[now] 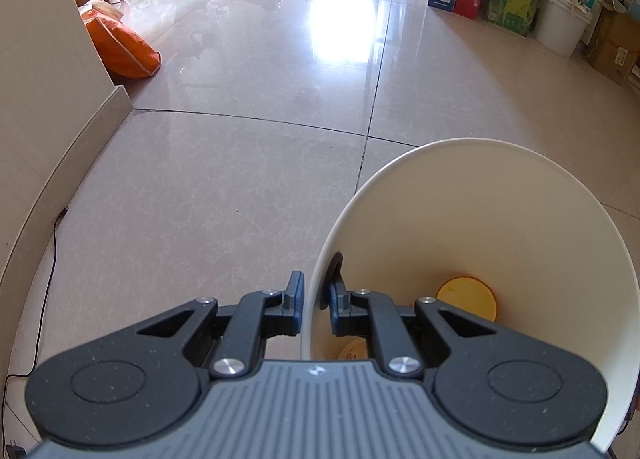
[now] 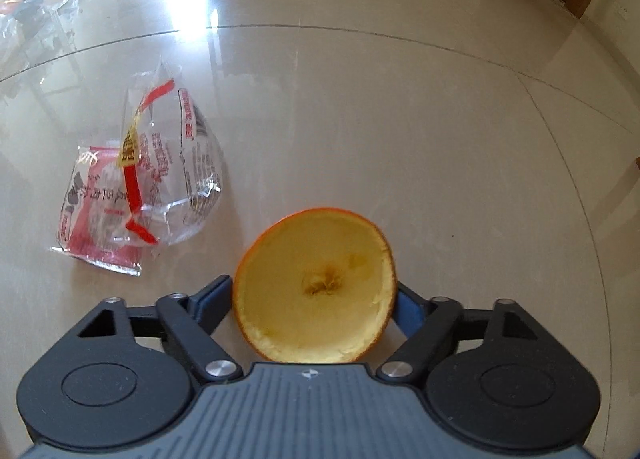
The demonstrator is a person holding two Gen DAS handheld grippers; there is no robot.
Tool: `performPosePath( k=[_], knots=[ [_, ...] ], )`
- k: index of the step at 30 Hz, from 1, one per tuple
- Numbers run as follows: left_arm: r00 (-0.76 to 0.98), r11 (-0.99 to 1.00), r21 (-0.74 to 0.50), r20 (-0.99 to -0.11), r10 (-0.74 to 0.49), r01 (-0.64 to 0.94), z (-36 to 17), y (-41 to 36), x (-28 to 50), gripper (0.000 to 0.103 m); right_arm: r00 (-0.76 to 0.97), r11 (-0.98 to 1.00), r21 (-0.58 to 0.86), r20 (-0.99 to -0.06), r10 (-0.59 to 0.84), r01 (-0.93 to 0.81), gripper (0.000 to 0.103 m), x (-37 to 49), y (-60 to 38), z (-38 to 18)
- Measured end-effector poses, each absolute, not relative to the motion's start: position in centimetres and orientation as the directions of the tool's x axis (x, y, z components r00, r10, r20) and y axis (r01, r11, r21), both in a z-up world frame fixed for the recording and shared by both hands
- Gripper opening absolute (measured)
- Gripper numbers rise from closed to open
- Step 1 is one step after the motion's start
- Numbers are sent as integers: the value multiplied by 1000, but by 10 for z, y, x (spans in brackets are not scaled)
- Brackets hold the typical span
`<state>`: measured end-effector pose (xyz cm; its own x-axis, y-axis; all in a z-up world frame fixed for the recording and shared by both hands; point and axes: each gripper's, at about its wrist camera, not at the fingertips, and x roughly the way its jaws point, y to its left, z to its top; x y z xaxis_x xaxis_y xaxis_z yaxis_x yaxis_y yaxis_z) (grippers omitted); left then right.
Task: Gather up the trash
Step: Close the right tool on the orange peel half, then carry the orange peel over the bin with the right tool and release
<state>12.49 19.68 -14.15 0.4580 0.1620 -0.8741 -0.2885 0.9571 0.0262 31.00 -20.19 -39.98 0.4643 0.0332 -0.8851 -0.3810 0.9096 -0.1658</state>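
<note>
one crumpled wrapper (image 2: 140, 179) beside orange peel (image 2: 316, 287) in right gripper (image 2: 314, 301); left gripper (image 1: 314, 305) pinching bucket rim (image 1: 320, 259)

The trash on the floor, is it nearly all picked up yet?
Partly. Done: one orange peel already lies inside the white bucket, whose rim the left tool grips. In hand: the right tool has a cup-shaped orange peel half between its fingers. Left: the clear plastic wrapper with red print lies on the floor beside it.
</note>
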Motion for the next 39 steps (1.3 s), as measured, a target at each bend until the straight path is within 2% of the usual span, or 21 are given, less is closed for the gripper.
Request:
performPosePath(
  k=[8,18,30,39],
  knots=[
    [458,957,26,-874,162,-288,-142,197,125,11,433,902,-148,-900,47,-406,73,303,-206,-393],
    [461,956,19,-873,157,-291,-142,199,124,11,402,872,-149,-914,59,-466,72,287,-212,-353],
    [463,954,12,-872,156,-299,-142,201,122,11,389,759,-157,-911,134,-631,71,229,-190,-238],
    [463,952,13,-872,160,-305,-141,201,122,11,362,611,-113,-882,301,-784,71,186,-149,-146]
  ],
)
